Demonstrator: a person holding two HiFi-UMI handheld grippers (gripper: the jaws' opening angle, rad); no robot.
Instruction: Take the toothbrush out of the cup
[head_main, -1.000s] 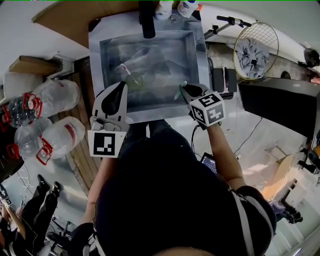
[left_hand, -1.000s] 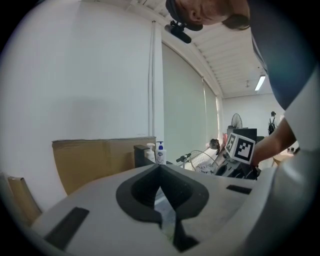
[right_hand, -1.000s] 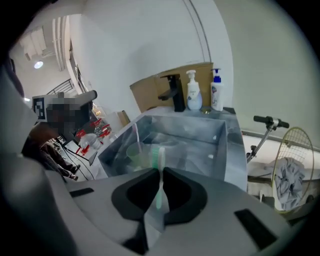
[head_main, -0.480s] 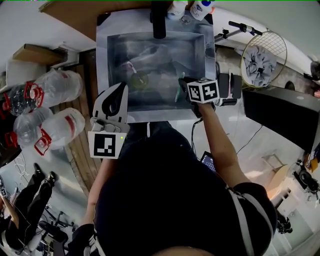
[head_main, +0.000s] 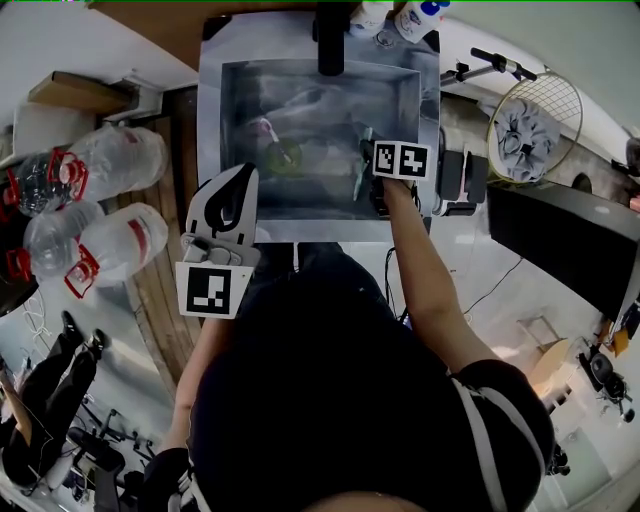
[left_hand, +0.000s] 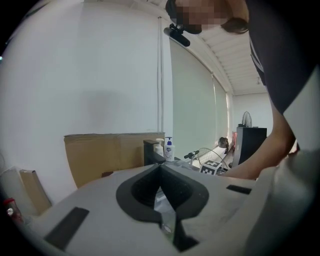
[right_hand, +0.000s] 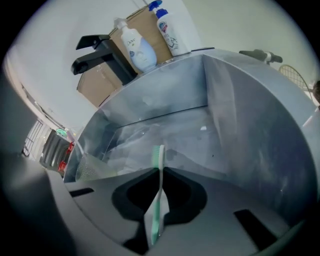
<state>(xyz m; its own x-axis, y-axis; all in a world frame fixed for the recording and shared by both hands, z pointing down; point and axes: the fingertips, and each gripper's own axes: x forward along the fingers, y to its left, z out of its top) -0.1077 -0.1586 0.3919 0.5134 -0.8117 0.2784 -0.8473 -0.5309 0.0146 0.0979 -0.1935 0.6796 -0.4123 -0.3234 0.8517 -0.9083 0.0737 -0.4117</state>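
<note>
Mint-green plastic toothbrush (right_hand: 159, 156) is clamped in the right gripper's (right_hand: 160, 175) closed jaws, its long axis running along them and its bristle head past the tips. It hangs over the steel sink (right_hand: 250, 125), clear of the translucent cup (right_hand: 92, 169) to its left. The left gripper (left_hand: 161, 167) is closed on nothing.

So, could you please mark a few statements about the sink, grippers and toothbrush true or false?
1. The right gripper is clamped on a green toothbrush. True.
2. The left gripper holds the cup. False: its jaws are together with nothing between them.
3. Two bottles stand by the black faucet. True.
4. The clamped toothbrush stands inside the cup. False: it is out of the cup, which sits apart in the sink.
</note>
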